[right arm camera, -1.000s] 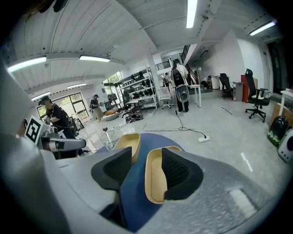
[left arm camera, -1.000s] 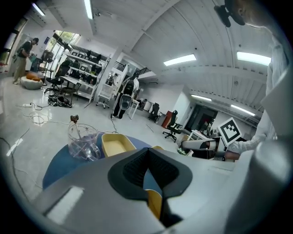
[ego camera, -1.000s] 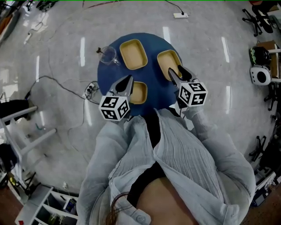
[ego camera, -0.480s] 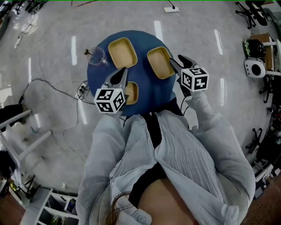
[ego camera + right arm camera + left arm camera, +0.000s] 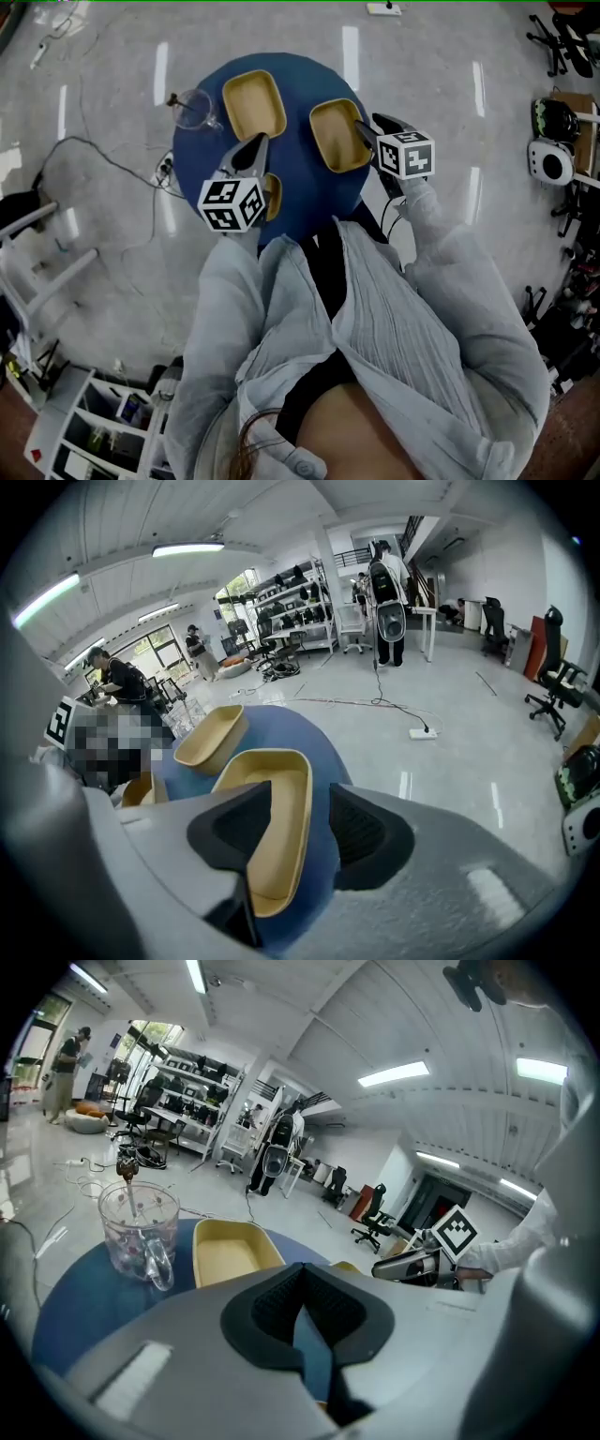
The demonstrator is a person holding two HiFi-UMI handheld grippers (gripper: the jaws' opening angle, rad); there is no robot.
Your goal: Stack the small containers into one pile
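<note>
Three shallow yellow containers lie apart on a round blue table (image 5: 314,202). One is at the back (image 5: 253,103) (image 5: 225,1251), one at the right (image 5: 336,134) (image 5: 272,827), and one at the front (image 5: 273,195), half hidden under my left gripper. My left gripper (image 5: 251,150) (image 5: 300,1274) hangs over the table between the front and back containers, its tips together with nothing between them. My right gripper (image 5: 366,127) (image 5: 302,803) is open and straddles the right container's outer rim without pressing on it.
A clear glass mug (image 5: 192,108) (image 5: 141,1232) stands at the table's back left edge, close to the back container. Cables and a power strip (image 5: 164,169) lie on the grey floor around the table. Shelving (image 5: 84,431) and equipment stand farther off.
Both grippers have moved forward over the table and lower. The right one has come down along the right container's outer rim. The left has slid past the front container toward the back one.
</note>
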